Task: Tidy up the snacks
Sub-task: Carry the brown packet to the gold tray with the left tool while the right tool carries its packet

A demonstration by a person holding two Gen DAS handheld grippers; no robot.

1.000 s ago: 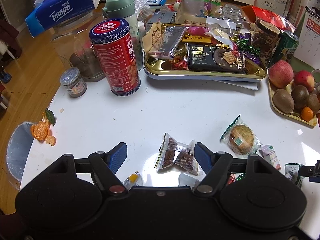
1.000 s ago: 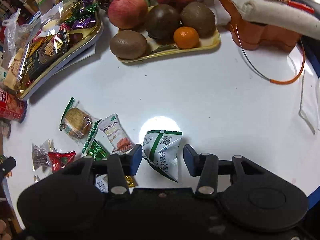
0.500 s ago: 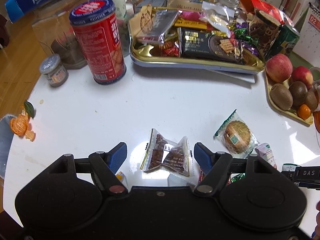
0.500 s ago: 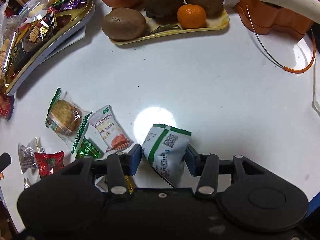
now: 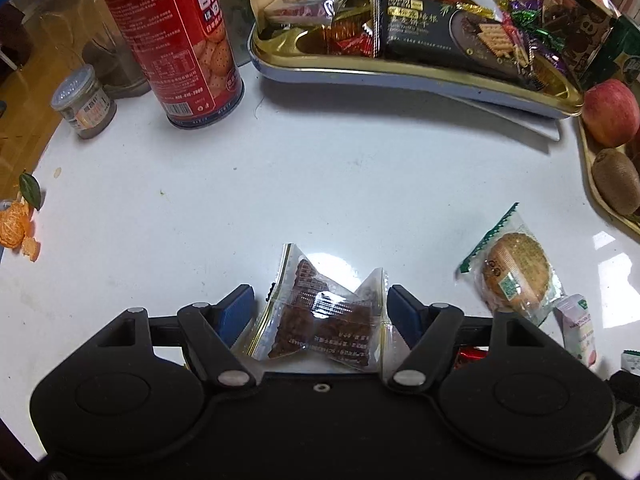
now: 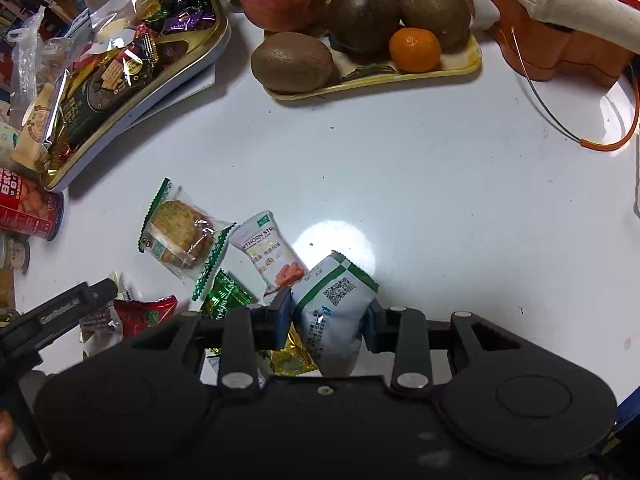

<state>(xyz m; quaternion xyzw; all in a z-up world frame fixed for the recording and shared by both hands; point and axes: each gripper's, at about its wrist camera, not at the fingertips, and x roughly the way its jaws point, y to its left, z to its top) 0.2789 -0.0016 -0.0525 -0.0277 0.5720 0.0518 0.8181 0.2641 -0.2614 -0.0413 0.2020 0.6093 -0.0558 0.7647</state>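
My left gripper [image 5: 320,312] has closed in on a clear packet of brown snack [image 5: 320,316] that fills the gap between its blue pads [image 5: 236,312]. My right gripper [image 6: 326,316] is shut on a white and green packet [image 6: 332,308] and holds it tilted. A gold snack tray [image 5: 400,70] full of packets stands at the back; it also shows in the right wrist view [image 6: 132,92]. Loose on the white table lie a wrapped round cookie [image 6: 176,236], a hawthorn strip packet [image 6: 268,252], a green candy [image 6: 224,300] and a red candy [image 6: 144,314].
A red biscuit can [image 5: 172,40] and a small jar [image 5: 84,102] stand at the back left. Orange peel [image 5: 16,228] lies at the left edge. A fruit tray [image 6: 376,76] with apple, kiwis and a tangerine stands at the back. An orange basket [image 6: 560,40] is far right.
My left gripper moved forward and lower around the brown snack packet and its jaws narrowed onto it. My right gripper closed on the white and green packet, which tipped up.
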